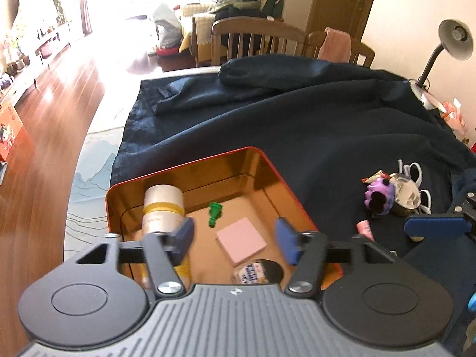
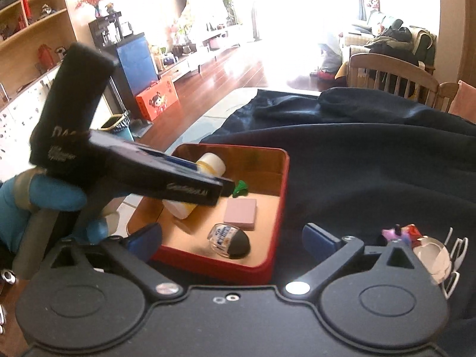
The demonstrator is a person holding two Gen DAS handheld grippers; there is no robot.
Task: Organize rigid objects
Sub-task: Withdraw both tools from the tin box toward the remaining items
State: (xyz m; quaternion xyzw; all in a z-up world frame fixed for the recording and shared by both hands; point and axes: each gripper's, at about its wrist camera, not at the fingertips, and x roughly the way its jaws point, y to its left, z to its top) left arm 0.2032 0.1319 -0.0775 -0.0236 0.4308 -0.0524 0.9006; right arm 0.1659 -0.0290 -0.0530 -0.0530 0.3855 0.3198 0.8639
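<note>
A red tin box (image 1: 276,172) (image 2: 282,196) with a gold inside stands on the dark blue cloth. In it lie a white and yellow bottle (image 1: 163,208) (image 2: 211,162), a green chess piece (image 1: 214,213) (image 2: 240,188), a pink sticky-note pad (image 1: 240,240) (image 2: 240,213) and a small clear jar with a black lid (image 1: 258,271) (image 2: 229,240). My left gripper (image 1: 235,240) is open and empty above the box. My right gripper (image 2: 232,242) is open and empty at the box's near edge. A purple toy (image 1: 380,197) (image 2: 395,233) lies on the cloth to the right of the box.
Beside the purple toy sit a round clear case (image 1: 407,194) (image 2: 432,254), white loops (image 1: 415,169) and a small pink tube (image 1: 365,228). A desk lamp (image 1: 446,47) stands far right. Wooden chairs (image 1: 255,38) line the table's far side. The cloth (image 1: 297,119) is rumpled.
</note>
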